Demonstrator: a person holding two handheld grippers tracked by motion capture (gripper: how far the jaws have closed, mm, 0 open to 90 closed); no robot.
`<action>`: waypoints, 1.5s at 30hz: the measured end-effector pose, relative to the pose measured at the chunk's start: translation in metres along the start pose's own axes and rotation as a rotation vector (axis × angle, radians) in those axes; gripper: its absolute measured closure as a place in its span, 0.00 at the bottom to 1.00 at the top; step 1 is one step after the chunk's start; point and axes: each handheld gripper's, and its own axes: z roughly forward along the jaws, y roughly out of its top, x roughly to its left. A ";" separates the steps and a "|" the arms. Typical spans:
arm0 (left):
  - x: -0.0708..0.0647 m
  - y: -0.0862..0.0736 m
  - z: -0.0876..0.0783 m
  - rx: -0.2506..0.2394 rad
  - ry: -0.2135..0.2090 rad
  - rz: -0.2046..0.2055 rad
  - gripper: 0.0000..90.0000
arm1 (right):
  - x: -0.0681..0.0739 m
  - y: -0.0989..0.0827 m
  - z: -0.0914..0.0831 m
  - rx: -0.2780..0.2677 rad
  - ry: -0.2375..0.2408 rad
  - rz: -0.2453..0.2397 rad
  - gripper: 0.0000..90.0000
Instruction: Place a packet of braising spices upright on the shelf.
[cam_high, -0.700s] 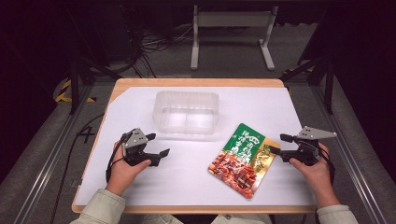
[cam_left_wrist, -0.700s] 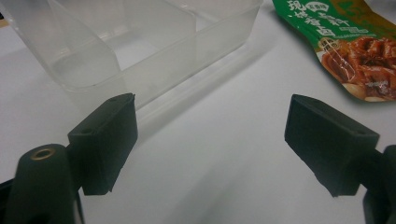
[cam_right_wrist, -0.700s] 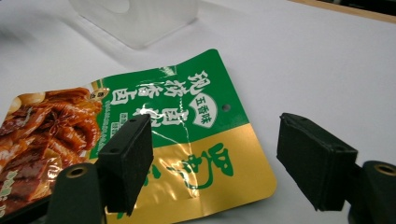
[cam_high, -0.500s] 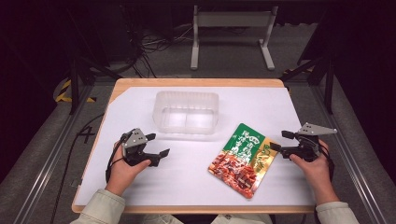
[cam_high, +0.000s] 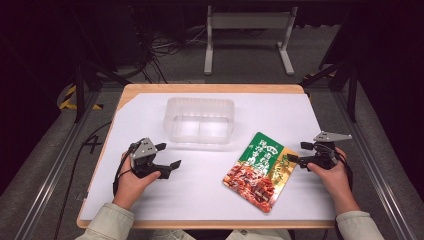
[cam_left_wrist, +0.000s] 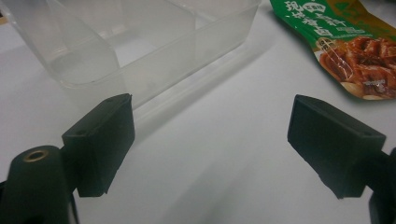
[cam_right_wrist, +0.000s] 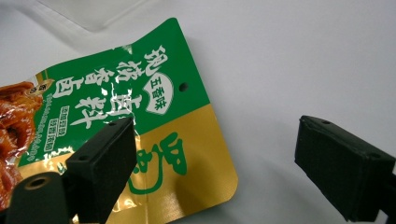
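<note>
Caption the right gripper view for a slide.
Open right gripper poised at the gold corner of the green seasoning pouch on the white table.

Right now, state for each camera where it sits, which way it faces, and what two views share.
High view: above the near side, facing forward and down on the table; both forearms, left tool, right tool.
Left gripper view: on the left tool, facing the clear container; own jaws.
Right gripper view: on the right tool, facing the sauce packet; own jaws.
All share the packet.
</note>
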 end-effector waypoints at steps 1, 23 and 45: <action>0.000 0.000 0.000 -0.001 0.000 0.004 0.17 | -0.001 -0.001 0.001 0.007 0.016 0.014 0.15; 0.000 -0.001 0.002 0.006 -0.010 0.021 0.16 | 0.008 0.004 -0.010 -0.025 0.222 0.076 0.49; -0.002 0.001 0.004 -0.039 -0.062 0.009 0.18 | 0.034 0.010 -0.003 0.065 0.123 -0.141 1.00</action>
